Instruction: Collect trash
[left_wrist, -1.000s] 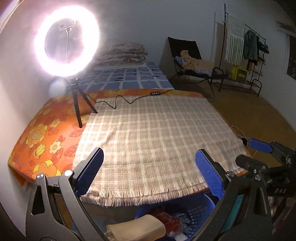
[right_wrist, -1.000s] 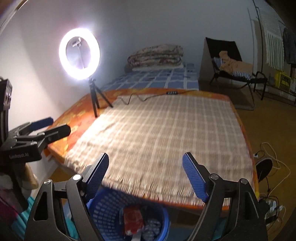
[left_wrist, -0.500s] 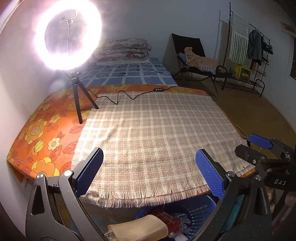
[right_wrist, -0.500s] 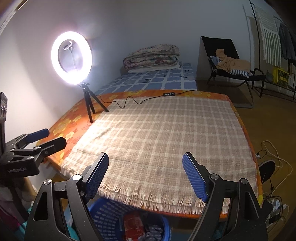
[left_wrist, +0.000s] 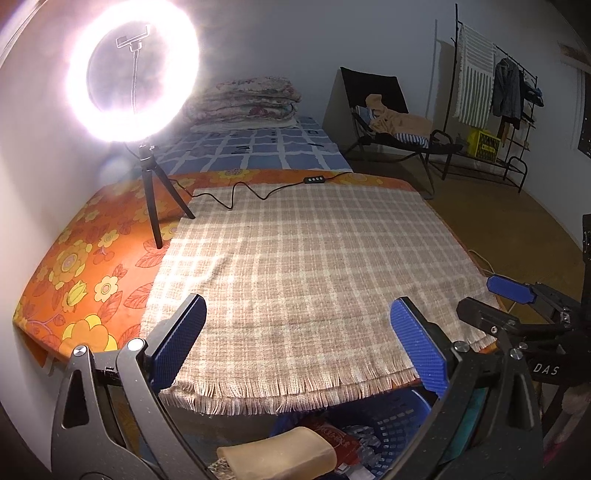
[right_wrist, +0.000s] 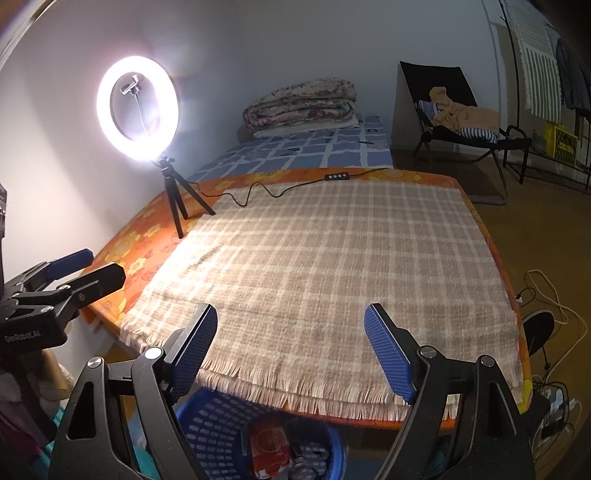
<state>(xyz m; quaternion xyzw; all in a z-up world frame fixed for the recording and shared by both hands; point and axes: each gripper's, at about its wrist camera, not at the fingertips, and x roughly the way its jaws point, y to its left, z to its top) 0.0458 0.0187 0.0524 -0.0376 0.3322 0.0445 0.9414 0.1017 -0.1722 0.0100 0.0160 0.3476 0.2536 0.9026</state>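
Note:
My left gripper (left_wrist: 297, 343) hovers over the near fringe of a beige checked blanket (left_wrist: 306, 266), jaws wide apart with nothing between them. My right gripper (right_wrist: 291, 350) hangs open and empty over the same edge, further right. Each shows in the other's view: the right gripper (left_wrist: 511, 302) at the right border, the left gripper (right_wrist: 90, 267) at the left border. Below the bed's front edge stands a blue plastic basket (right_wrist: 210, 428) holding a red wrapper (right_wrist: 269, 446) and other scraps. In the left wrist view the basket (left_wrist: 391, 424) also has a tan folded piece (left_wrist: 277, 456) beside it.
A lit ring light on a small tripod (left_wrist: 151, 199) stands on the orange flowered mattress (left_wrist: 85, 266), its cable (left_wrist: 258, 190) trailing across the blanket's far edge. Folded quilts (right_wrist: 301, 105) lie beyond. A black chair (right_wrist: 458, 122), a clothes rack (left_wrist: 495, 107) and floor cables (right_wrist: 546, 295) sit right.
Both views have tilted slightly, so the bed sits a little higher and the basket shows more below. Both grippers stay open and empty.

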